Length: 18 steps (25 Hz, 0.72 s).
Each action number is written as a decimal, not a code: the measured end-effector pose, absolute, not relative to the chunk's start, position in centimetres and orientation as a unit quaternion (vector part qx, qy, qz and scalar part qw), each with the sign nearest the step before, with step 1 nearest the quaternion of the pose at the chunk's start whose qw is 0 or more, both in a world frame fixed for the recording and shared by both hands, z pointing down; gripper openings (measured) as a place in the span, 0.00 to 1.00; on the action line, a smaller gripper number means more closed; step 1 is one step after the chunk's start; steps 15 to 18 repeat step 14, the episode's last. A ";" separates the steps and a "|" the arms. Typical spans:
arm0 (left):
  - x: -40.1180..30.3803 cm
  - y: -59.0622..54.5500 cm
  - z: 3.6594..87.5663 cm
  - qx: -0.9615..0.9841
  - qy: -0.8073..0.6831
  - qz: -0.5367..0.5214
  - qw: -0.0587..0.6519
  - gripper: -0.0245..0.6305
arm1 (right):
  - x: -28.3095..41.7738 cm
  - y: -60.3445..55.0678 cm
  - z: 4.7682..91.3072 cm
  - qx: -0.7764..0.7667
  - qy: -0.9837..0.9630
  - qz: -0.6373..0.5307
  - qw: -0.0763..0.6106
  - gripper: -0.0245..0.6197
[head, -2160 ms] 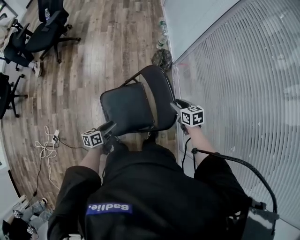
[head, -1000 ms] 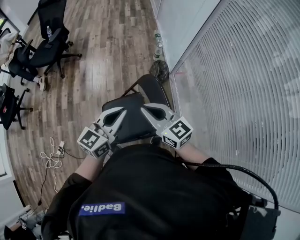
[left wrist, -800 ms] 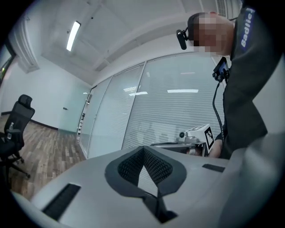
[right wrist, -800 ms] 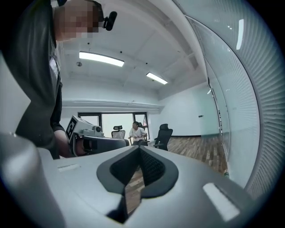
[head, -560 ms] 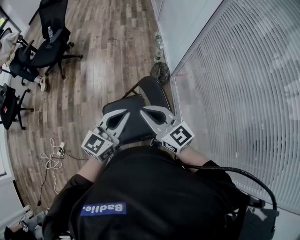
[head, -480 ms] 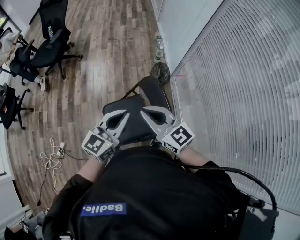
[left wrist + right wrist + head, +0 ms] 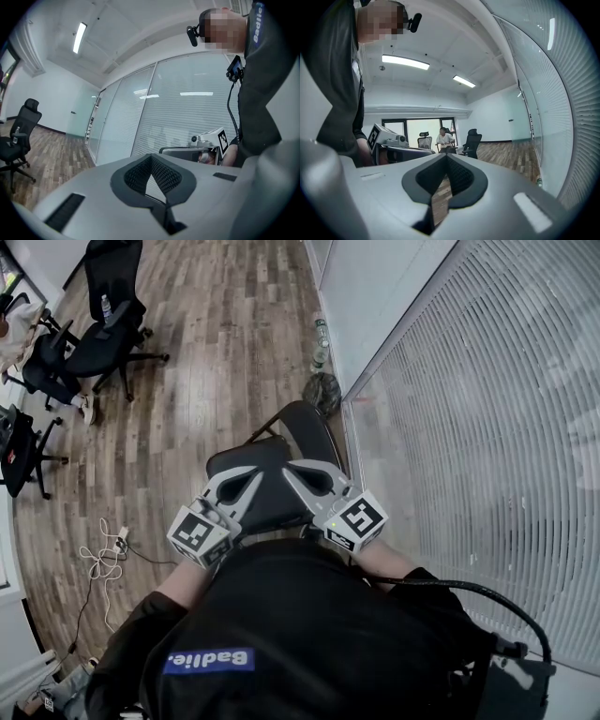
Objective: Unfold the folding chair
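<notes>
Wood-plank floor (image 7: 206, 362) throughout an office, seen from steeply above. At far left, black wheeled office chairs (image 7: 98, 329), with a tangle of white cable (image 7: 101, 547) lying on the planks nearer by. Left of centre, left gripper (image 7: 251, 474) held level above the seat, jaws clenched together with nothing between them. In the middle, black padded folding chair (image 7: 305, 432) standing on the floor, seat down and backrest up, just ahead of the person's black jacket (image 7: 300, 634). Just beside it, right gripper (image 7: 292, 470), its tip near the other's, jaws likewise pressed shut and empty. Farther right, dark bundle (image 7: 323, 390) and clear bottles (image 7: 321, 334) at the foot of a white-slatted glass wall (image 7: 487, 427).
</notes>
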State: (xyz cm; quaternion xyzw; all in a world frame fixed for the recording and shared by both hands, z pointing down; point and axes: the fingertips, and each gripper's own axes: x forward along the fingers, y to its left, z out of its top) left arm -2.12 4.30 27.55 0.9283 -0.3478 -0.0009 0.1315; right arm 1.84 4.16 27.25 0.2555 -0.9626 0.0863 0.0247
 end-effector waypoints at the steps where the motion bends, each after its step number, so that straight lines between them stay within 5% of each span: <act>1: -2.1 4.4 27.6 0.929 -0.346 0.003 0.134 0.04 | 1.8 4.2 27.3 0.256 -0.963 0.087 0.025 0.04; 18: -2.2 5.1 28.3 0.923 -0.359 -0.005 0.140 0.04 | 1.8 5.2 27.7 0.255 -0.962 0.088 0.033 0.04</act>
